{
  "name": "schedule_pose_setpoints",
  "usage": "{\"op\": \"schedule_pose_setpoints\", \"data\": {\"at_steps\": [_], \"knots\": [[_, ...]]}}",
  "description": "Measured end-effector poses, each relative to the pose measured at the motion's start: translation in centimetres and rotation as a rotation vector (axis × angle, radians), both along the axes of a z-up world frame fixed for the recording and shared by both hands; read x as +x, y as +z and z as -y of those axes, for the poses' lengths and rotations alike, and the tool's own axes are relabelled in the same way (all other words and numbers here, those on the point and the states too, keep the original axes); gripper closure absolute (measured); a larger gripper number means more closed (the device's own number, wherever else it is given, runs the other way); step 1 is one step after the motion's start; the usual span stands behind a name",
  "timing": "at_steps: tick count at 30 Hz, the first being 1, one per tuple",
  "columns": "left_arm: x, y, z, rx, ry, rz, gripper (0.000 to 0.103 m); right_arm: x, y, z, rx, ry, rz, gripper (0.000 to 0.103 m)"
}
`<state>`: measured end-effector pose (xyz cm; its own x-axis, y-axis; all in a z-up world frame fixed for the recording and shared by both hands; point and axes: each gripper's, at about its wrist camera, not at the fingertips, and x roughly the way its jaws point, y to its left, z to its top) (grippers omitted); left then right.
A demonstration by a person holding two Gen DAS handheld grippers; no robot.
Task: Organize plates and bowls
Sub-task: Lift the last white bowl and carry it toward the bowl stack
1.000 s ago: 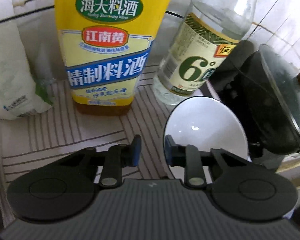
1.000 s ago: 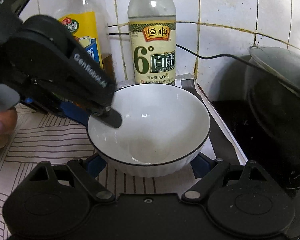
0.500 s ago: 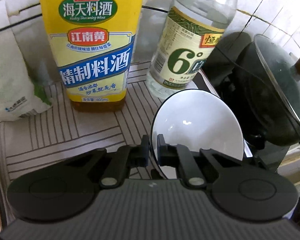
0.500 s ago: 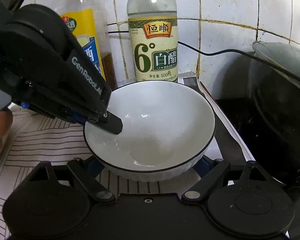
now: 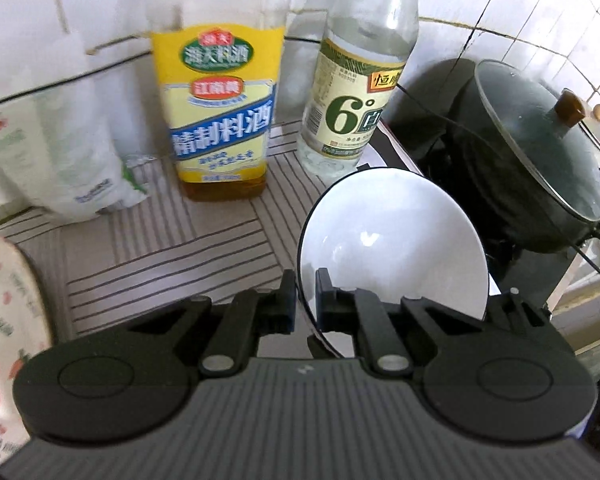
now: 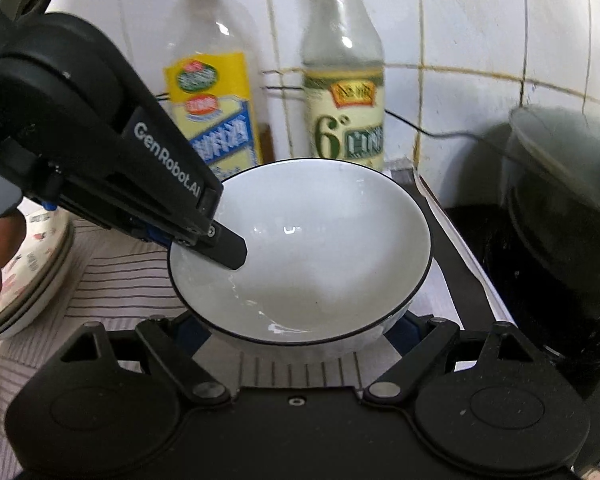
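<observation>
A white bowl with a thin dark rim (image 6: pixel 320 248) is held up off the striped mat. My left gripper (image 5: pixel 305 300) is shut on the bowl's (image 5: pixel 396 248) left rim, one finger inside and one outside. In the right wrist view the left gripper (image 6: pixel 204 236) comes in from the left, its finger (image 6: pixel 230 250) inside the bowl. My right gripper (image 6: pixel 300 326) stands wide open with the bowl between its jaws. Patterned plates (image 6: pixel 28 280) are stacked at the left; one also shows in the left wrist view (image 5: pixel 8 320).
A yellow-labelled cooking wine bottle (image 5: pixel 220 120) and a white vinegar bottle (image 5: pixel 356 96) stand against the tiled wall. A dark pot with a glass lid (image 5: pixel 540 160) sits on the stove at the right. A white plastic bag (image 5: pixel 52 152) lies at the left.
My left gripper closed on the bowl's rim and lifted it up and back. The bottles now look farther away and the plates at the left have come into view.
</observation>
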<state>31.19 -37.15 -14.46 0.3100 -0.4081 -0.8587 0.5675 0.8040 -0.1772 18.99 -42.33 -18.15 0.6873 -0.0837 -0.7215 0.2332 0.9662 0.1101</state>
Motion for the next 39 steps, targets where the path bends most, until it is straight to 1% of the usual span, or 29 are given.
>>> {"op": "schedule_pose_setpoints", "data": {"at_steps": [2, 6, 11, 19, 27, 30, 36, 39], "knots": [[-0.6, 1.4, -1.2, -0.002, 0.011, -0.002, 0.095, -0.3, 0.8, -0.6, -0.008, 0.014, 0.008, 0.011], [-1.5, 2.9, -2.7, -0.005, 0.025, -0.015, 0.095, -1.2, 2.4, -1.9, 0.003, 0.030, 0.027, 0.011], [-2.9, 4.7, -4.9, 0.000, 0.040, -0.006, 0.095, -2.6, 4.6, -3.9, -0.011, 0.064, 0.052, 0.011], [-5.7, 7.3, -10.6, -0.001, 0.094, -0.008, 0.095, -4.6, 7.9, -8.0, -0.034, 0.138, 0.068, 0.012], [-9.2, 8.3, -16.2, 0.034, 0.158, 0.009, 0.095, -6.5, 10.0, -12.9, -0.031, 0.237, 0.080, 0.012], [-10.2, 8.5, -18.1, 0.043, 0.188, 0.003, 0.095, -7.2, 10.3, -14.4, -0.023, 0.268, 0.078, 0.012], [-11.9, 8.8, -21.8, 0.029, 0.243, -0.008, 0.095, -8.3, 10.9, -17.5, -0.036, 0.356, 0.068, 0.012], [-12.4, 8.6, -23.5, 0.042, 0.266, -0.007, 0.095, -8.7, 11.1, -18.9, -0.032, 0.404, 0.061, 0.012]]}}
